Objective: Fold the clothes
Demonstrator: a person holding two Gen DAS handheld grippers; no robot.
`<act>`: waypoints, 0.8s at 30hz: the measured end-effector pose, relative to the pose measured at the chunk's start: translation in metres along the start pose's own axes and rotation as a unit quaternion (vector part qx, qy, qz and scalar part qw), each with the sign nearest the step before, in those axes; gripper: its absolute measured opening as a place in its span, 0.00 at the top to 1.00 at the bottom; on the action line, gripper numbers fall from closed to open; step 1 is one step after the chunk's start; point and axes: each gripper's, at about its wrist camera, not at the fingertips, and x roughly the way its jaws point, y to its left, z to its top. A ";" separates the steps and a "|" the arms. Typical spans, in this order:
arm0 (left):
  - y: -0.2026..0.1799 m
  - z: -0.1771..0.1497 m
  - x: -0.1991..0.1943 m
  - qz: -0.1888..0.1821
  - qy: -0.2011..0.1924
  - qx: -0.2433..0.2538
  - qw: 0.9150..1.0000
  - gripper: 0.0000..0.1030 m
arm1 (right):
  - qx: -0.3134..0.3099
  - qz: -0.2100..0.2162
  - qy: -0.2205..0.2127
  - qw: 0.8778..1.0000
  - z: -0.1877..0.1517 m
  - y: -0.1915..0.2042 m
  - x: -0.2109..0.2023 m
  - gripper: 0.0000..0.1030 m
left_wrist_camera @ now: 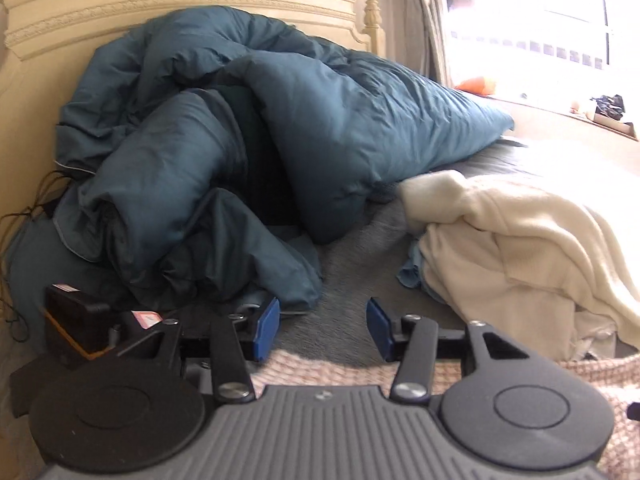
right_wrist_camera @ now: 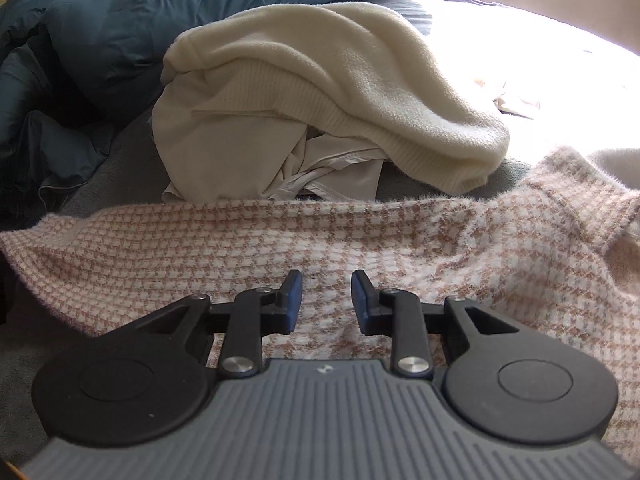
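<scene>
The houndstooth sweater point(right_wrist_camera: 360, 236) lies spread on the grey bed point(left_wrist_camera: 352, 280) right beneath you, in front of the cream clothes pile point(right_wrist_camera: 320, 100). Your right gripper point(right_wrist_camera: 326, 302) hovers over it, jaws apart and empty; your left gripper point(left_wrist_camera: 323, 330) gapes wide at its edge.

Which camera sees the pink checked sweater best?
The right wrist view. The pink checked sweater spreads across the whole middle of the picture, right under the open right gripper. The left wrist view shows only a thin strip of it behind the open left gripper.
</scene>
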 end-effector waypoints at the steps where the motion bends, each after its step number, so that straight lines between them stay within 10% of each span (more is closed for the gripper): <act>1: -0.008 -0.001 0.003 -0.017 0.006 0.006 1.000 0.49 | 0.011 0.000 -0.006 1.000 0.000 -0.001 -0.001 0.75; 12: -0.125 -0.011 0.047 -0.208 0.040 0.099 0.972 0.49 | 0.172 -0.141 -0.092 0.971 0.001 -0.130 -0.027 0.70; 14: -0.154 -0.011 0.055 -0.238 0.030 0.117 0.964 0.49 | 0.244 -0.137 -0.095 0.955 0.004 -0.176 -0.021 0.53; 19: -0.213 -0.008 0.075 -0.284 0.024 0.173 0.943 0.49 | 0.380 -0.078 -0.085 0.918 0.004 -0.264 -0.001 0.48; 24: -0.240 -0.012 0.093 -0.283 0.029 0.195 0.939 0.50 | 0.374 -0.024 -0.072 0.924 0.016 -0.275 0.024 0.44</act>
